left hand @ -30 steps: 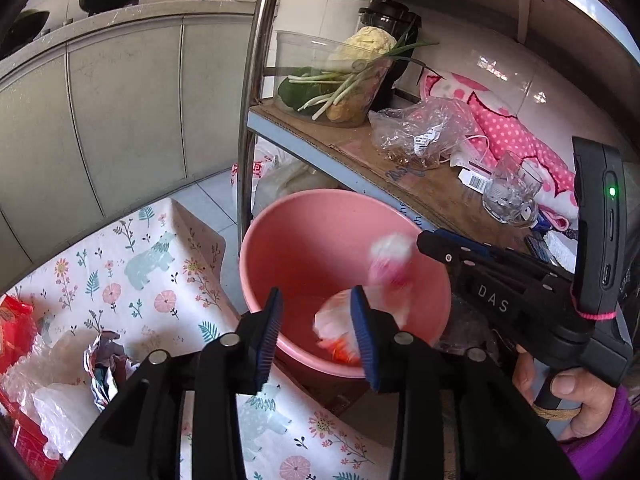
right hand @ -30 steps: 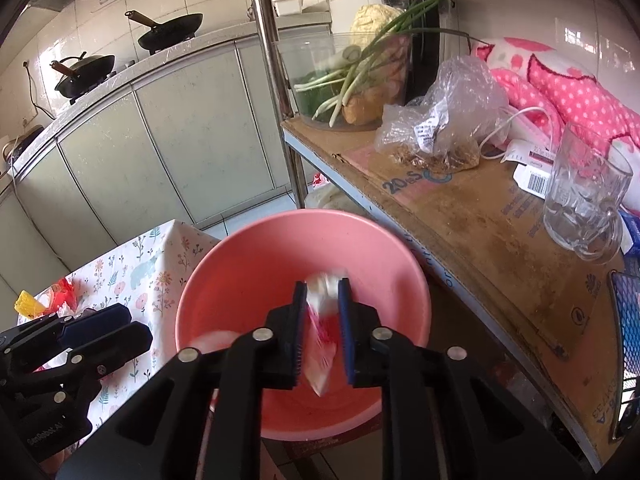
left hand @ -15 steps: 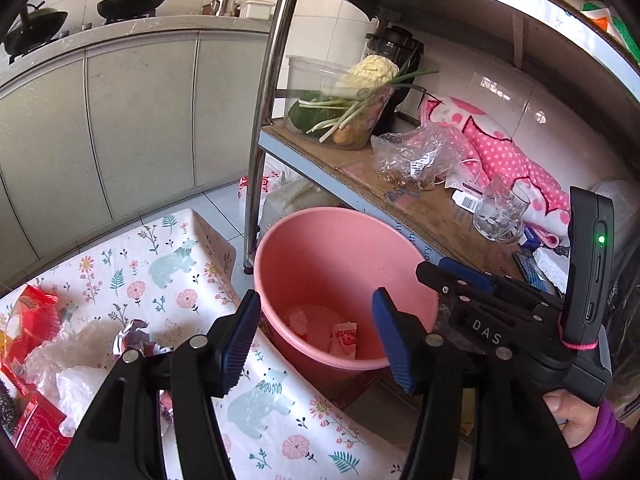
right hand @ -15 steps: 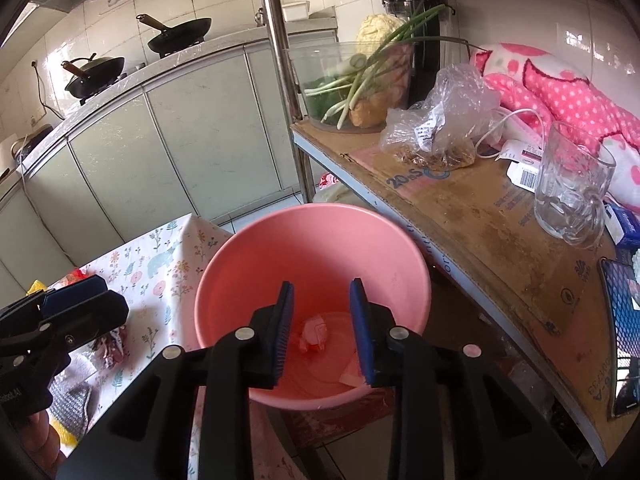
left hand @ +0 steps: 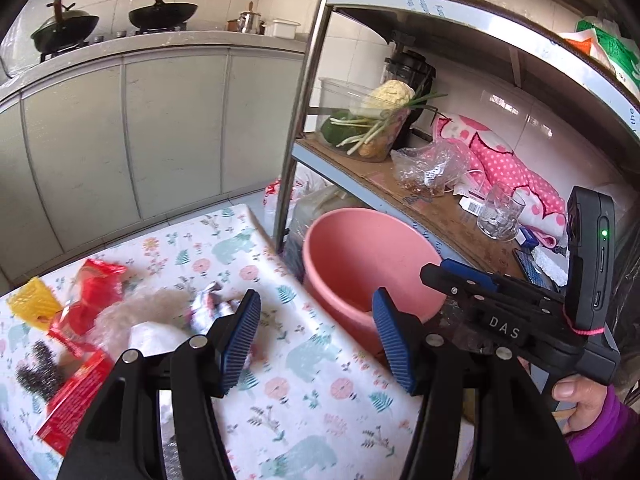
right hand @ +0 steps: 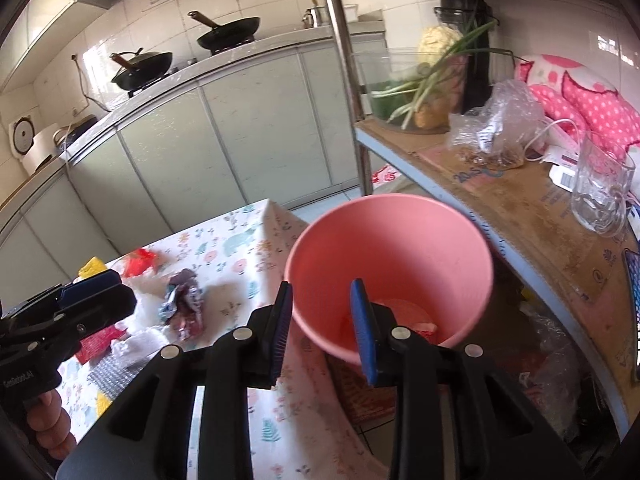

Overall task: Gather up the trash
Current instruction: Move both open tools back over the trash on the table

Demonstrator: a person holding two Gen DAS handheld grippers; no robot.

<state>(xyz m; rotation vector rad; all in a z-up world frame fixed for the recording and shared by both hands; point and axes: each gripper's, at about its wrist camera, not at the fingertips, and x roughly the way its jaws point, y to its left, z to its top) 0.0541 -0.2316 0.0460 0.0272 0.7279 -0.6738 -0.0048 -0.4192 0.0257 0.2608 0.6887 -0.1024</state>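
Pink plastic bucket (right hand: 390, 252) stands on the floor just off the desk's corner, tucked against the metal shelf rack (left hand: 298, 132); judged placement: low and close so scraps can be dropped from desk height without a reach. A few scraps lie in its bottom, red-and-white, partly hidden behind the right gripper's finger. Left gripper (left hand: 316, 342) hangs over the desk (left hand: 320, 408) near the edge that faces the bucket, jaws spread wide, nothing between the pads; the floral cloth shows clear through the gap. Right gripper (right hand: 322, 330) is over the bucket's near rim, jaws part open and empty, one finger (right hand: 362, 328) in front of the bucket's mouth, the other over the cloth edge. Both point down at a slant, which suits dropping and picking alike. Remaining trash sits toward the desk's far-left part in the left wrist view: crumpled foil wrapper (left hand: 208, 306), red snack packets (left hand: 94, 294), a yellow wrapper (left hand: 34, 306), a clear plastic bag (left hand: 140, 316), a flat red packet (left hand: 74, 396) at the near-left edge, a dark scouring pad (left hand: 38, 368). The foil wrapper lies nearest the left gripper, just beside its left finger. Judgement: both grippers free, pile untouched in bulk, task partly done; foil wrapper the likely next pick. Shelf goods (glass mug (right hand: 600, 188), vegetables) are not trash and stay out of reach.
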